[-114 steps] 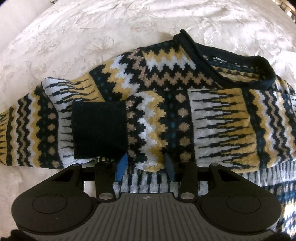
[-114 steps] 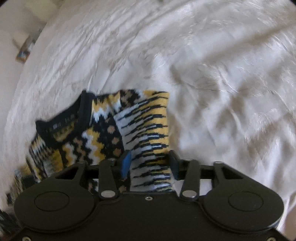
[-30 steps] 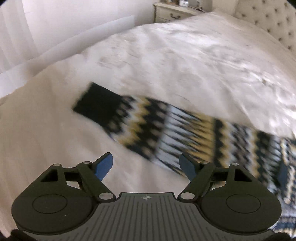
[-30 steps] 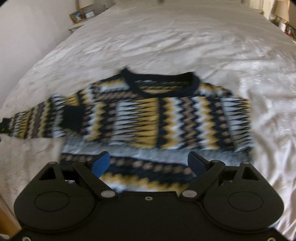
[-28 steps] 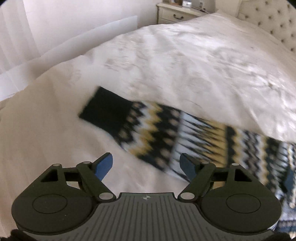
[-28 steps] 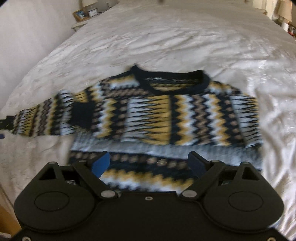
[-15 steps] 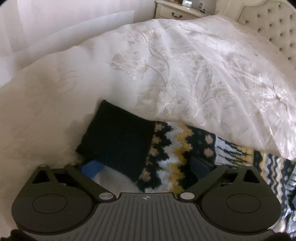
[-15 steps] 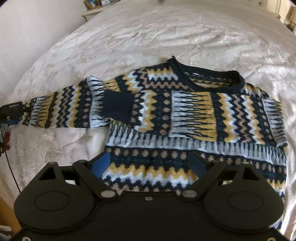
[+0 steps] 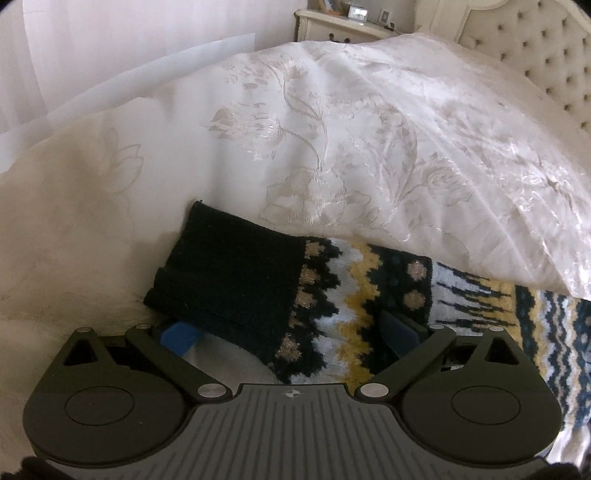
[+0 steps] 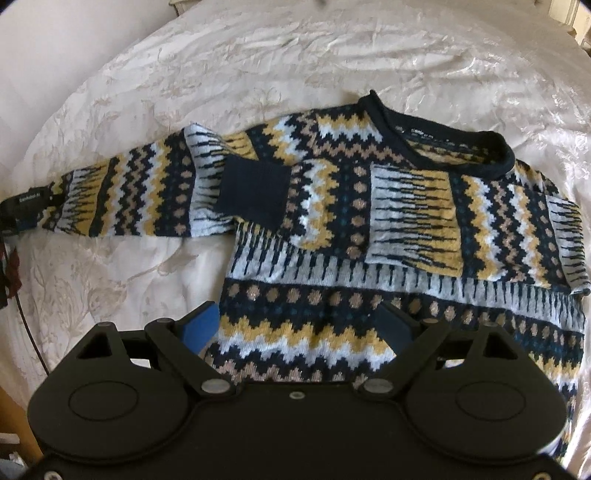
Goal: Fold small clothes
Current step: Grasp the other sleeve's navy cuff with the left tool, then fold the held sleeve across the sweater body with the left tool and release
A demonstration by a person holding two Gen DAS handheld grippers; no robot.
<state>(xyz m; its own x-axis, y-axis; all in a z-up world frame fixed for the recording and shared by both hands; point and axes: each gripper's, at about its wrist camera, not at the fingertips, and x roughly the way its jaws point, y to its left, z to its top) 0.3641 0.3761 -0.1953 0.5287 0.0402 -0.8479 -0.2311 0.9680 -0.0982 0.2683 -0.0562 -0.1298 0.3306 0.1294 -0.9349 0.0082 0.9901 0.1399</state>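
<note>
L tool (image 9: 288,334) spread wide, low over the sleeve cuff (image 9: 229,273); blue pad by the cuff's near edge, other pad over the patterned sleeve (image 9: 369,291), nothing gripped. R tool (image 10: 295,325) also wide, over the sweater (image 10: 369,258) hem area, holding nothing. Sweater lies flat on the bed (image 10: 258,55): one sleeve folded across the chest w/ its dark cuff (image 10: 255,192) on top, other sleeve stretched out sideways. Beyond, nightstand (image 9: 340,27) & tufted headboard (image 9: 535,48).
</note>
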